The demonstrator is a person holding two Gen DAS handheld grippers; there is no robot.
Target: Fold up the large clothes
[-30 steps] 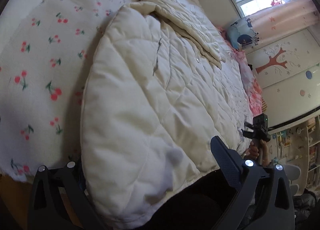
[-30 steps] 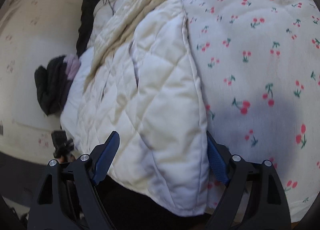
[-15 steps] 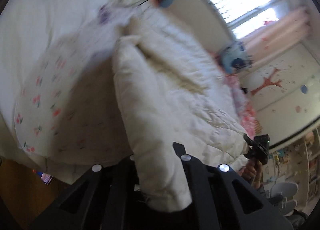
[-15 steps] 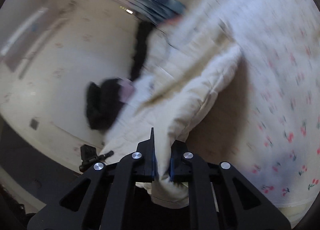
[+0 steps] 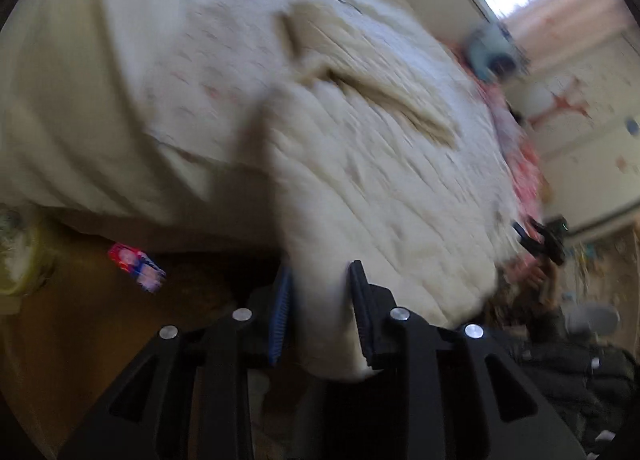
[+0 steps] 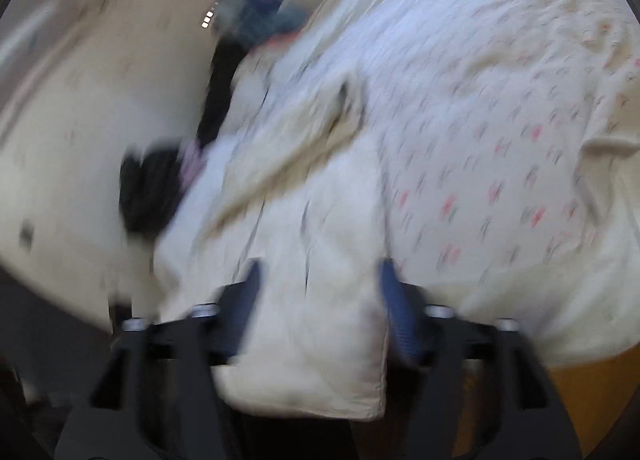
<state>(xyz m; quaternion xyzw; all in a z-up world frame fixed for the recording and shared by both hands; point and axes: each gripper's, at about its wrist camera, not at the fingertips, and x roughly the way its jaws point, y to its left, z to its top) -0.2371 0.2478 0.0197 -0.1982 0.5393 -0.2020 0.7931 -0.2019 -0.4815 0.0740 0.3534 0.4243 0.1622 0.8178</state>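
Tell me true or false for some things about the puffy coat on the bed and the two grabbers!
1. The cream quilted coat lies on a cherry-print bedsheet. True.
2. The left gripper has nothing between its fingers. False: the coat's hem sits between them.
3. The coat's hem also sits between the right gripper's fingers. True.
4. The coat is bright red. False: it is cream.
5. A dark bundle of clothes lies beyond the coat in the right wrist view. True.
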